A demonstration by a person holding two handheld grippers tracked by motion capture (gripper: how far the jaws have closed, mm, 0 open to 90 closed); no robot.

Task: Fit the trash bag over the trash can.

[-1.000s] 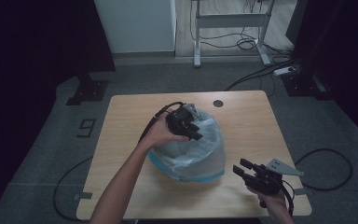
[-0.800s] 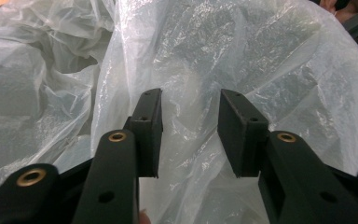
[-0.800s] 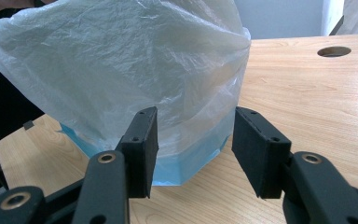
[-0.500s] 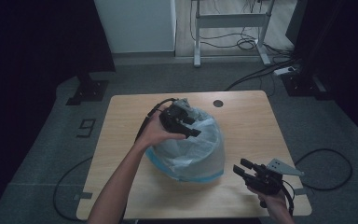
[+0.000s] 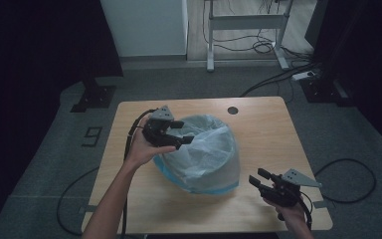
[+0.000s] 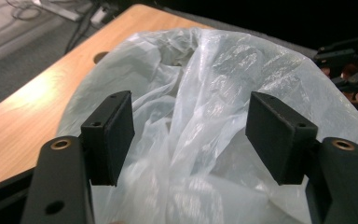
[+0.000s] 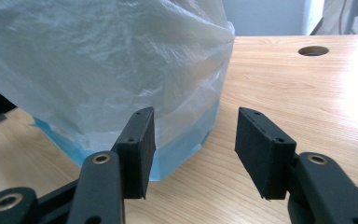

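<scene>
Bin liner (image 5: 206, 149), a clear plastic bag pulled over a blue bin (image 5: 199, 186), stands near the middle of the wooden table (image 5: 263, 124); I see its crumpled top bulging above the rim, with the blue showing through along the base. My left gripper (image 5: 181, 133) sits at the bag's left upper edge; a second ago it lay further in over the top of the bag, and it has since drawn back toward the table's left side. Its jaws have just been opening; in the left gripper view they stand spread with the plastic (image 6: 200, 93) lying beyond and between them, the pads not pressing on it. My right gripper (image 5: 259, 180) rests low at the table's front right, apart from the bin, in the same spot as before; in the right gripper view its jaws are spread, nothing between them, the bin's base (image 7: 182, 154) just ahead.
</scene>
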